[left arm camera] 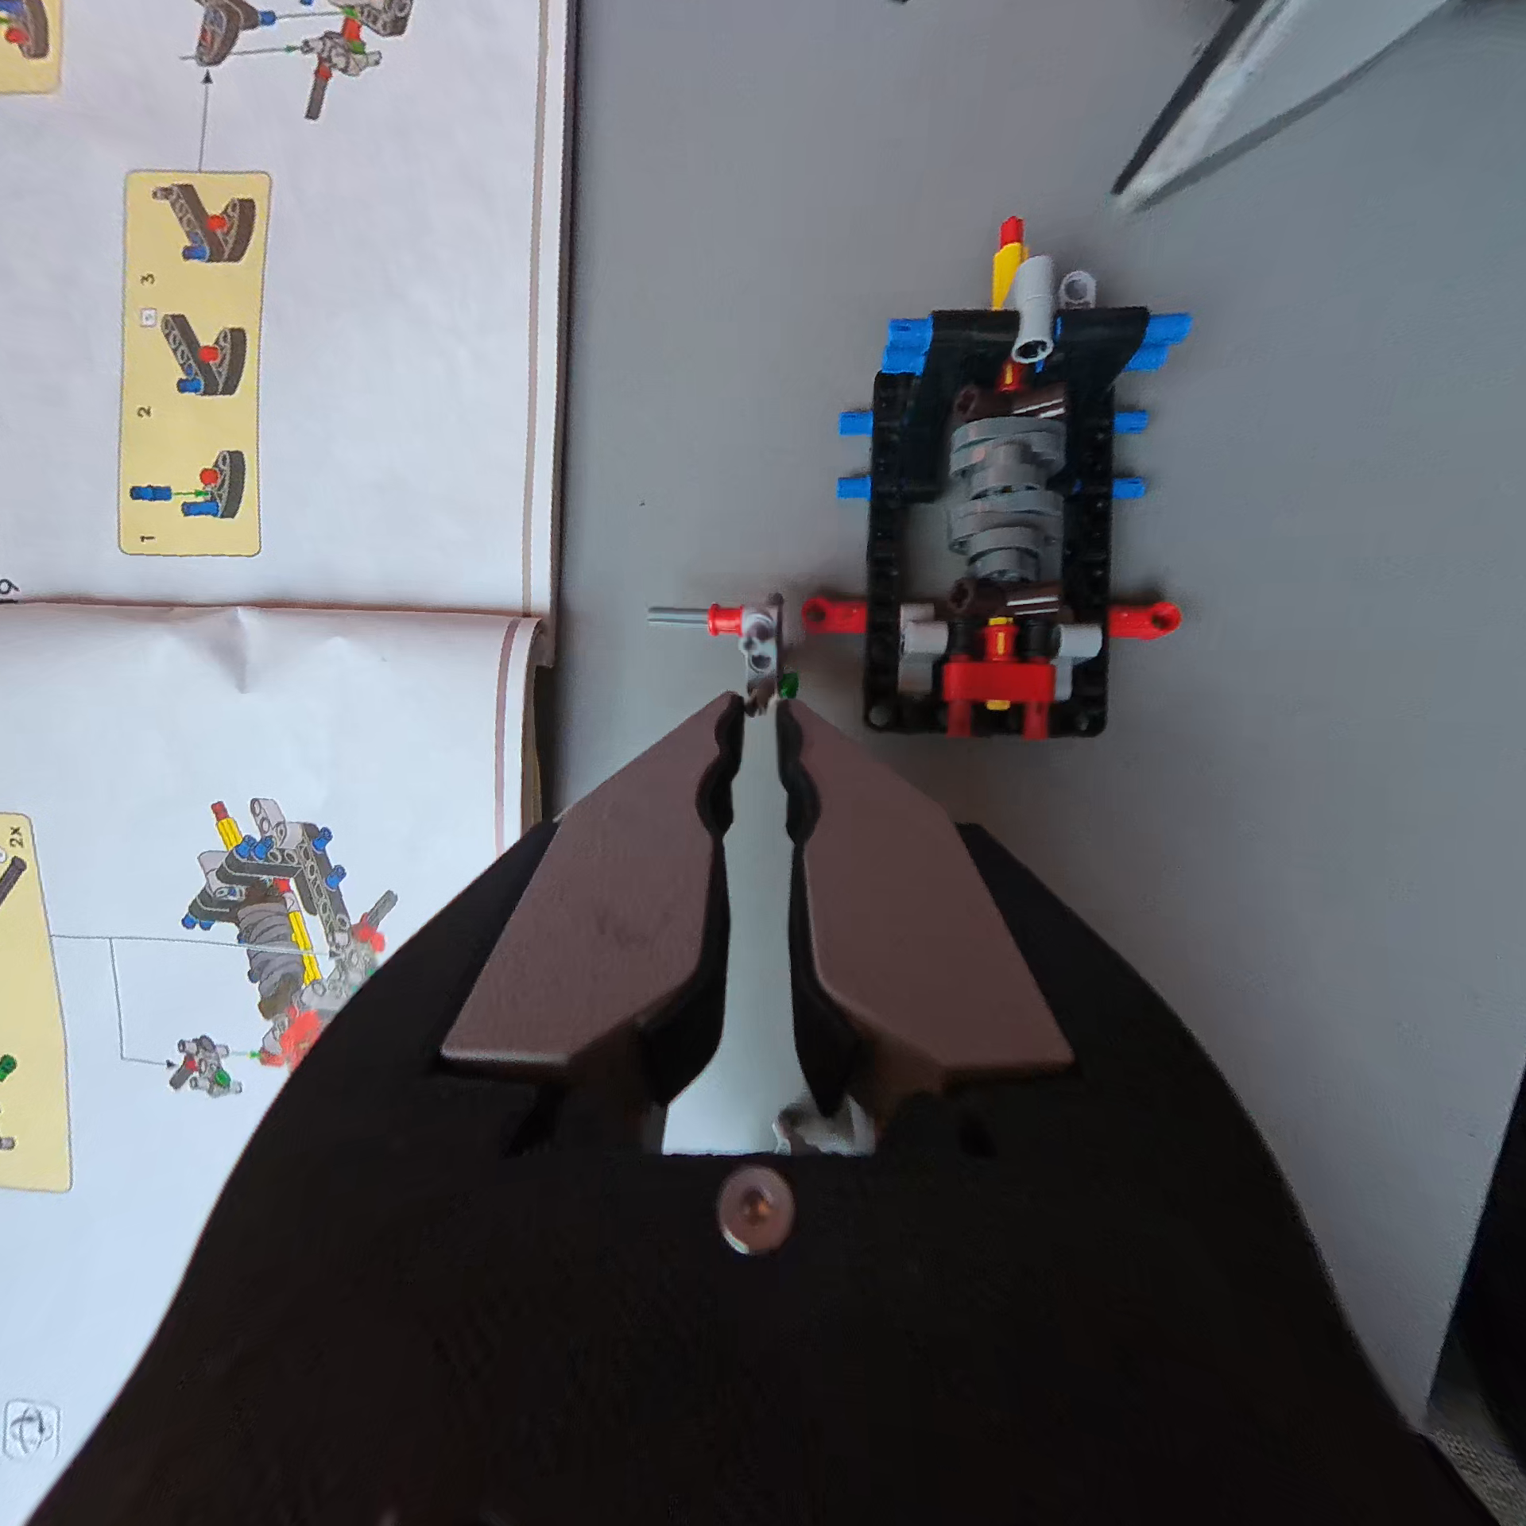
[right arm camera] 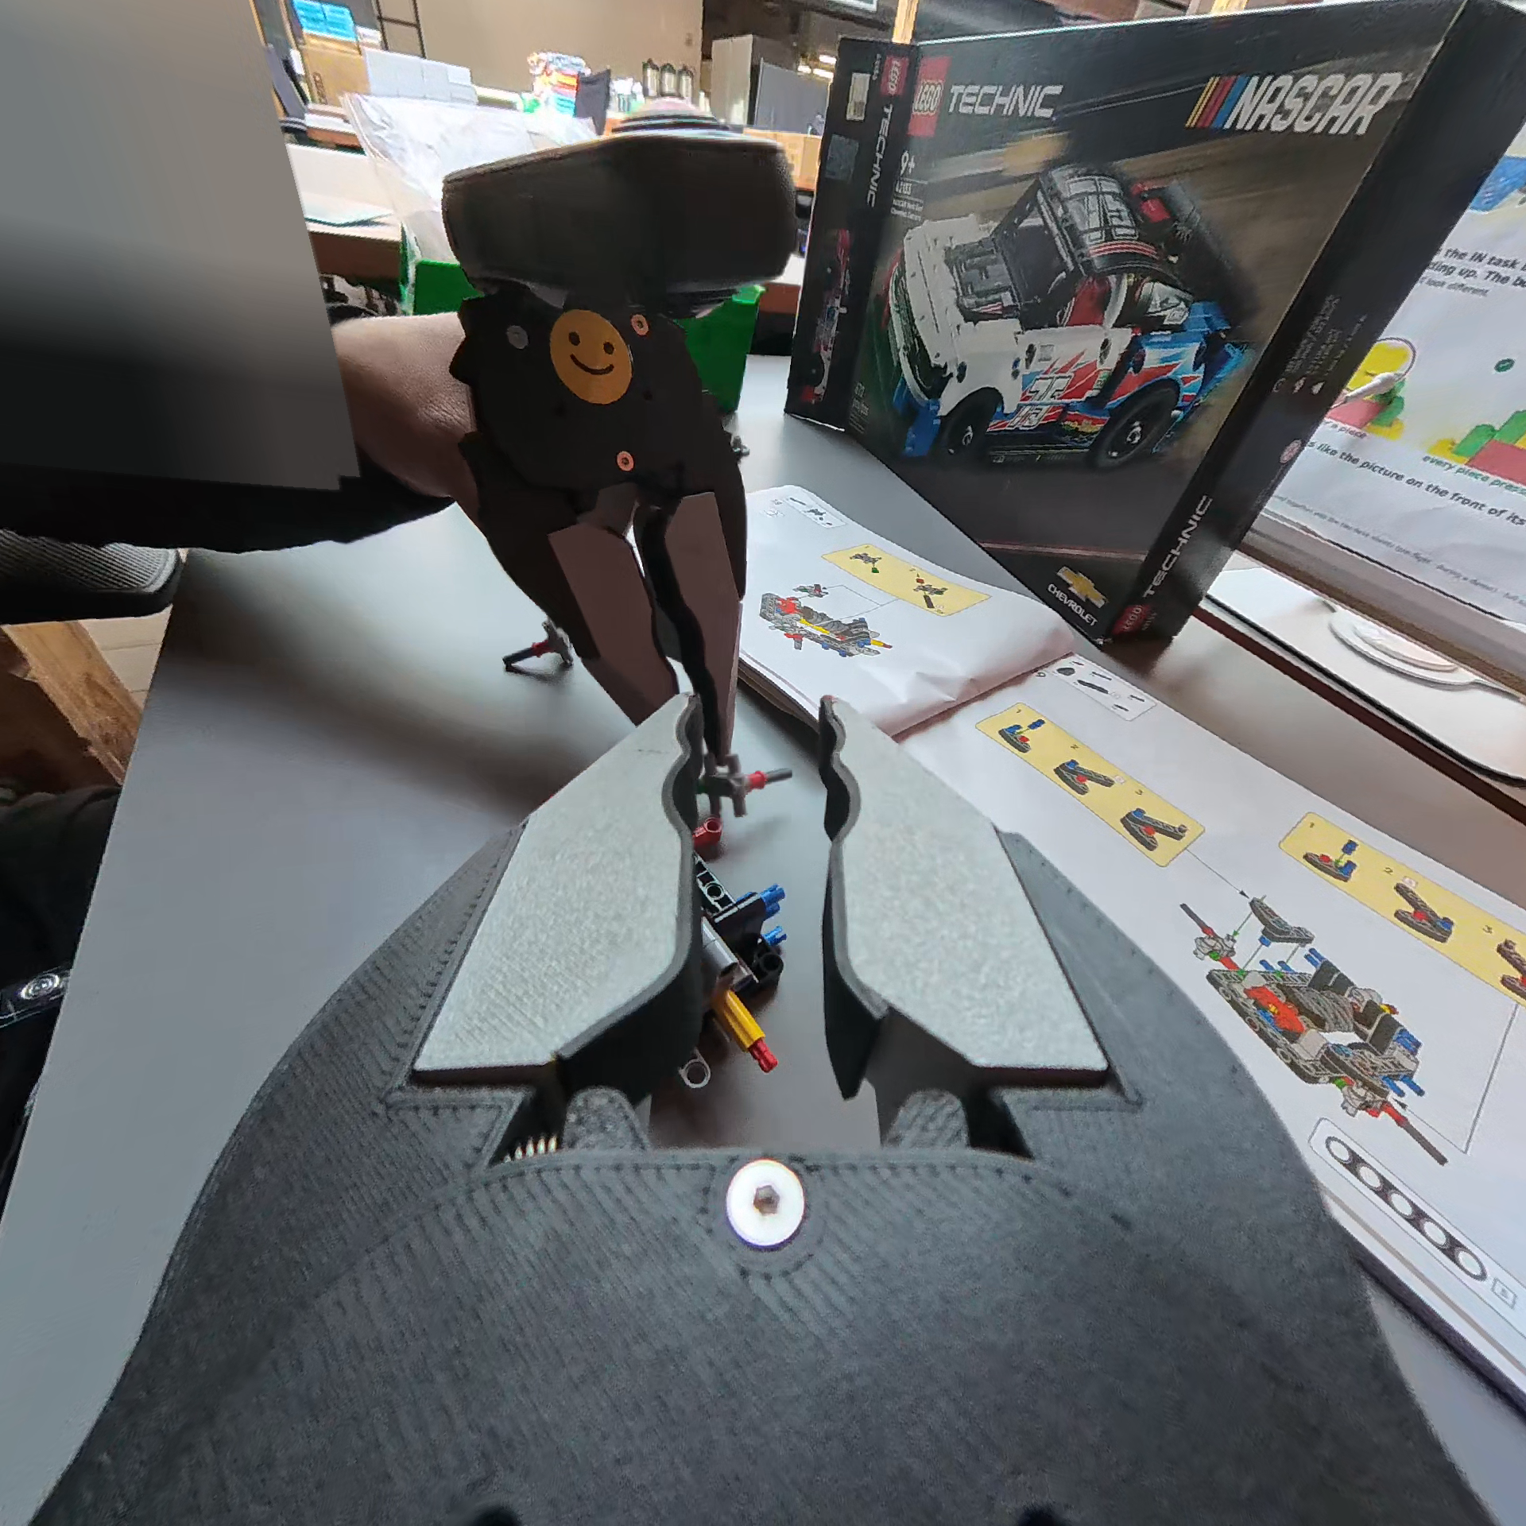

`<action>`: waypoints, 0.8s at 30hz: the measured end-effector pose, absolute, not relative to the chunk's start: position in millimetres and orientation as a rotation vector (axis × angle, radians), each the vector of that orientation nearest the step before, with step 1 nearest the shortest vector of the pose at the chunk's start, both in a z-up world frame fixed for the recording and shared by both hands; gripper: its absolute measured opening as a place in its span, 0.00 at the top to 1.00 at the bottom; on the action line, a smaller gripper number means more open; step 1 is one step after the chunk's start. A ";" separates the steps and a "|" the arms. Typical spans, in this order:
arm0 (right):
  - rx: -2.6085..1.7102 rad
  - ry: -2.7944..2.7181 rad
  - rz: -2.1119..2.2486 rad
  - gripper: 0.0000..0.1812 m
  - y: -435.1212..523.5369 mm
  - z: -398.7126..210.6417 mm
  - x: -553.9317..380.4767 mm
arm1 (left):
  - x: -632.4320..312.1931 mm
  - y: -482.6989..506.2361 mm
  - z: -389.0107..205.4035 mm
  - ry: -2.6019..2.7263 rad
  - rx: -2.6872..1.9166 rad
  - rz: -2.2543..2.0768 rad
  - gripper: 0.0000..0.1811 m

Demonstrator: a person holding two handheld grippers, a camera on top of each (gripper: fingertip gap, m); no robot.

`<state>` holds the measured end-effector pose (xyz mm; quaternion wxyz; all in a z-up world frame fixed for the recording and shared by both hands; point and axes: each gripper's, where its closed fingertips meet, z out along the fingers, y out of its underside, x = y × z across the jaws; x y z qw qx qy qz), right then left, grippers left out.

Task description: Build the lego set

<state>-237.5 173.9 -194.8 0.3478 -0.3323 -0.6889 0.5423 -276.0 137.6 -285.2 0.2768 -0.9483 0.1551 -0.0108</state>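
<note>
My left gripper (left arm camera: 760,703) has brown fingers and is shut on a small grey sub-assembly (left arm camera: 758,644) with a red bush, a grey axle and a green pin. It holds it just left of the black frame assembly (left arm camera: 991,528), beside that frame's red end connector. The frame lies flat on the grey table, with blue pins, grey gears and a yellow axle. In the right wrist view my right gripper (right arm camera: 755,718) is open, and the frame (right arm camera: 739,929) shows between its grey fingers, partly hidden. The left gripper (right arm camera: 714,743) and its sub-assembly (right arm camera: 735,780) are just beyond.
The open instruction booklet (left arm camera: 272,495) lies left of the frame; it also shows in the right wrist view (right arm camera: 1073,784). The set's box (right arm camera: 1115,330) stands behind the booklet. Another small sub-assembly (right arm camera: 541,648) lies on the table beyond the left gripper. A person's hand (right arm camera: 396,396) holds the left gripper. The tips of one gripper are about 10 centimeters away from the tips of the other.
</note>
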 end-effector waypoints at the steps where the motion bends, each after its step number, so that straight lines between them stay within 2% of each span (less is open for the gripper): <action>1: -0.861 -1.787 1.408 0.86 173.6 -194.9 -237.3 | -277.7 136.6 -283.9 0.401 -2.548 -0.032 0.96; 4: -0.861 -1.793 1.397 0.86 173.4 -196.3 -237.6 | -279.8 129.9 -273.8 0.371 -2.525 -0.066 0.93; 10: -0.865 -1.790 1.401 0.87 174.2 -196.3 -237.6 | -306.0 71.4 -248.6 0.325 -2.561 0.030 0.94; 14: -0.865 -1.793 1.413 0.86 172.7 -196.3 -238.0 | -318.0 28.5 -253.5 0.256 -2.614 0.037 0.92; 20: -0.858 -1.810 1.386 0.86 169.9 -199.7 -238.4 | -309.6 19.6 -273.2 0.263 -2.596 0.015 0.92; 24: -0.857 -1.811 1.379 0.87 168.9 -199.9 -237.8 | -312.9 23.0 -280.2 0.281 -2.569 0.096 0.98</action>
